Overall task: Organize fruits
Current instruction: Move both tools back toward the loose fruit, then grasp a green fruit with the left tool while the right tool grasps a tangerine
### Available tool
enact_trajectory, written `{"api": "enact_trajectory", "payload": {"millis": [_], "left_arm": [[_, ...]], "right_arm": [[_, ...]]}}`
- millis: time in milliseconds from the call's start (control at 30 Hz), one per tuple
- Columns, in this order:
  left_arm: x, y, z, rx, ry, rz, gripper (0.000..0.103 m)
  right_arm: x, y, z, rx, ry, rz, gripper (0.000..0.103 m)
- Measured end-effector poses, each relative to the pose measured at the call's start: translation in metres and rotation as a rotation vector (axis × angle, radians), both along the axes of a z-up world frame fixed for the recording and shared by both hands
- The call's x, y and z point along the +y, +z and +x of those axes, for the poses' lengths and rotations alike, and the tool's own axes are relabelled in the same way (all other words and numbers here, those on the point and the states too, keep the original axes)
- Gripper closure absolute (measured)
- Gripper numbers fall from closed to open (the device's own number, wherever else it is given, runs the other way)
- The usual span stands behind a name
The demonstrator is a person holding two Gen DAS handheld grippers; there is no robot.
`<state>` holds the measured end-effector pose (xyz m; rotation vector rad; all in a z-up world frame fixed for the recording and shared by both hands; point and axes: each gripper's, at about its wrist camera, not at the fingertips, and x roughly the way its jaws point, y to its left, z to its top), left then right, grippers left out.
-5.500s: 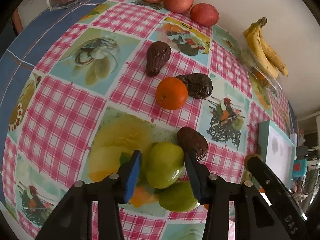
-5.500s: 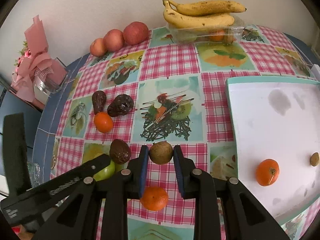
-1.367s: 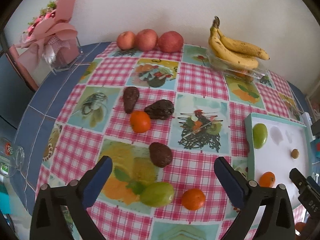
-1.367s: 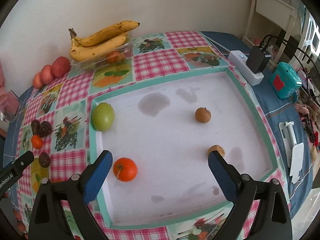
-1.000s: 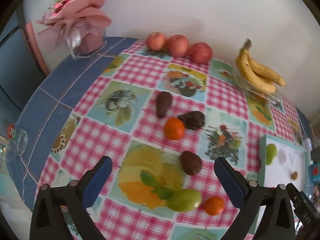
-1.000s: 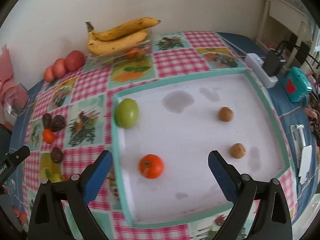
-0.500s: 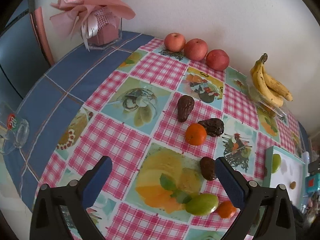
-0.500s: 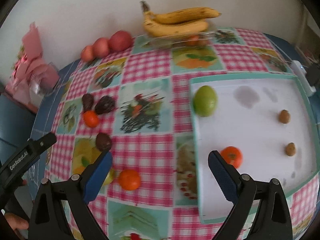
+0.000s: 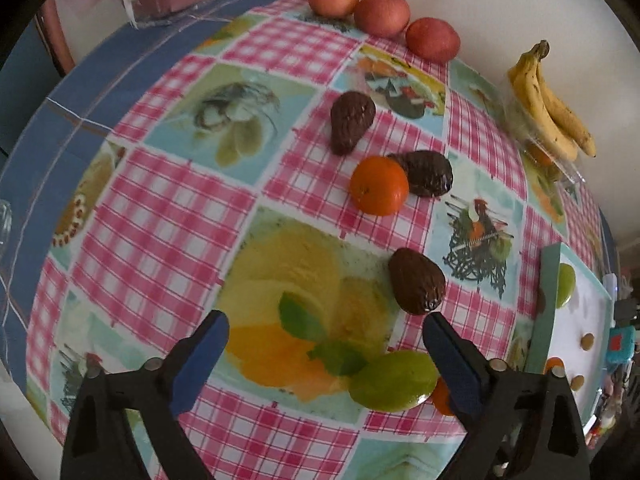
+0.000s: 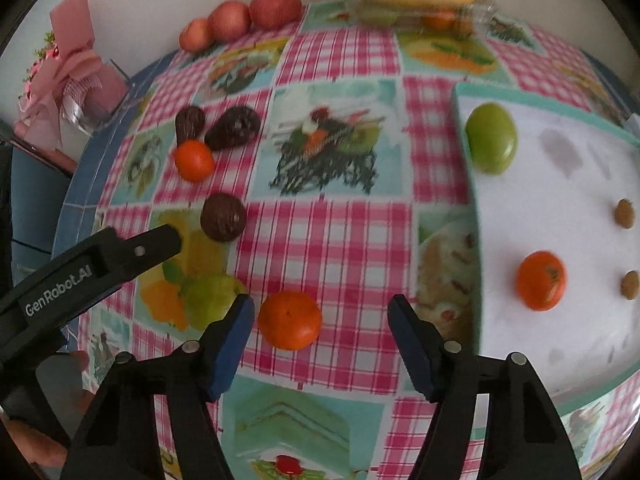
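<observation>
My left gripper (image 9: pixel 324 336) hangs low over the checked cloth, jaws wide and closing. A green fruit (image 9: pixel 394 380) lies between them near the right finger, untouched. A dark avocado (image 9: pixel 416 286) sits just beyond that fingertip. My right gripper (image 10: pixel 320 316) is closing around an orange (image 10: pixel 290 320) that sits closer to its left pad; neither pad presses on it. The same green fruit (image 10: pixel 212 300) lies left of that pad. The white tray (image 10: pixel 460 92) on the right holds a green fruit (image 10: pixel 492 138), an orange (image 10: pixel 540 280) and two small brown fruits.
Farther back lie another orange (image 9: pixel 378 186) and two dark avocados (image 9: pixel 424 172) (image 9: pixel 352 120). Three red apples (image 9: pixel 382 14) and a clear box with bananas (image 9: pixel 552 96) line the wall. A pink bouquet (image 10: pixel 76 80) stands at the back left corner.
Both grippers came down toward the table. The right one swung left from over the tray to the loose orange and its jaws narrowed. The left one dropped over the green fruit.
</observation>
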<state>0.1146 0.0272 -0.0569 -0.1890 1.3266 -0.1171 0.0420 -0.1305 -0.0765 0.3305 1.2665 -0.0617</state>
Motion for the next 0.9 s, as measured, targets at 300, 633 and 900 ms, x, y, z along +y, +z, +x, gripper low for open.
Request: {"api": "enact_trajectory", "payload": {"millis": [300,633,900], "left_arm": [[-0.003,-0.002,0.000,0.020,-0.009,-0.056,0.010],[-0.019,-0.007,-0.001,0.044,-0.055,-0.052,0.013],[-0.033,-0.015,-0.007,0.083,-0.095,-0.084,0.021]], "right_arm": [[0.013,-0.009,0.003,0.021,0.057,0.023,0.064],[-0.011,-0.004,-0.002,0.026,0.011,-0.049,0.065],[-0.035,-0.003,-0.008,0.032,-0.051,-0.060,0.065]]}}
